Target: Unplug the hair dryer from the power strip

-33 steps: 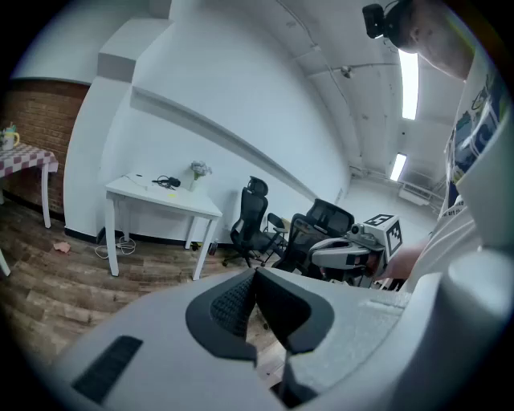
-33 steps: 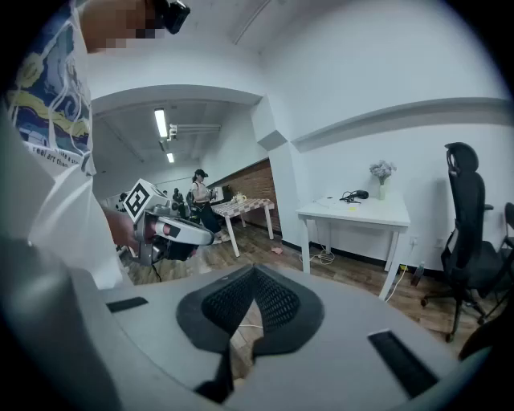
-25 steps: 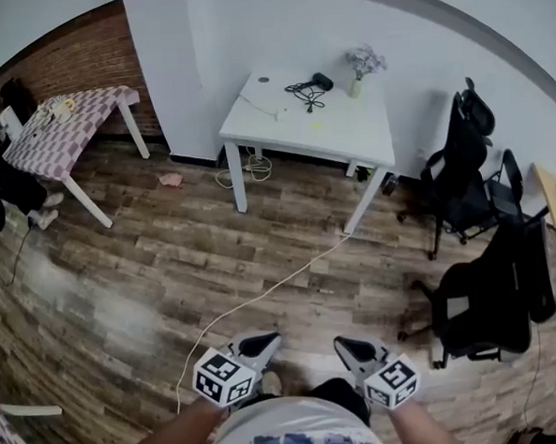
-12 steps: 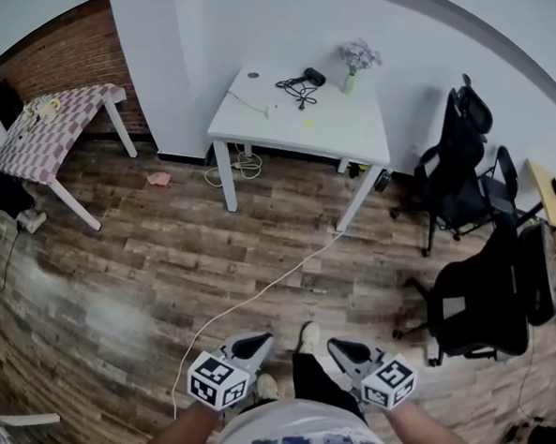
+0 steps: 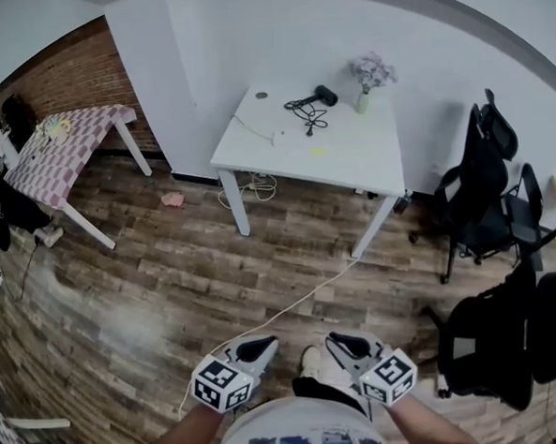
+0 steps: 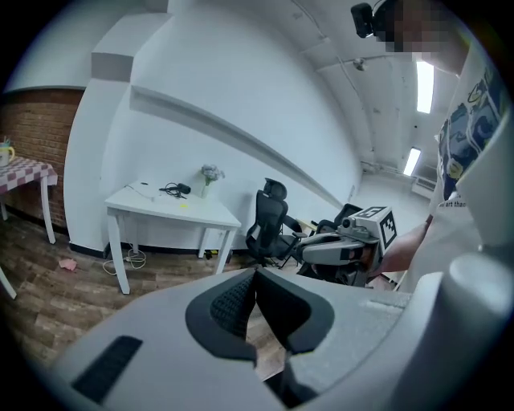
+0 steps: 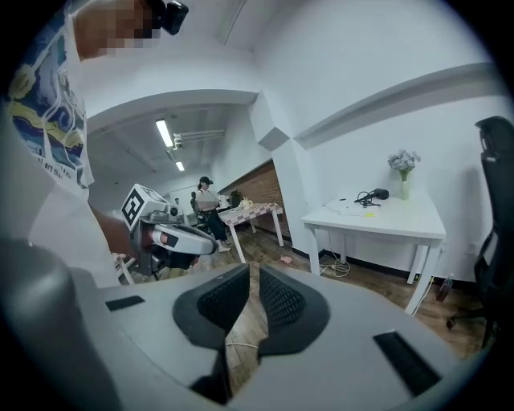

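Both claws are held low in front of the person. The left claw [image 5: 266,341] has its pads pressed together on nothing. The right claw [image 5: 337,338] stands at a narrow gap, its jaws having just been opening, with only floor showing between them.

Between the claws and the white surface [image 5: 349,156] well ahead of them lies a stretch of wooden floor [image 5: 168,270]. One white cable [image 5: 283,310] trails across it from just left of the left claw toward the surface's near right leg. A pink scrap [image 5: 172,199] lies far ahead and left, and a cable coil [image 5: 257,185] sits under the surface. At least two black office chairs [image 5: 483,190] stand well to the right of the right claw. One checked table [image 5: 67,145] stands far left of the left claw, by a brick wall [image 5: 71,69].

One hair dryer [image 5: 324,94] lies at the surface's far edge, well apart from both claws: small and black, with its dark cord [image 5: 307,107] bunched beside it. One vase of flowers [image 5: 370,73] stands just right of it, and a small white block [image 5: 277,137] lies nearer.
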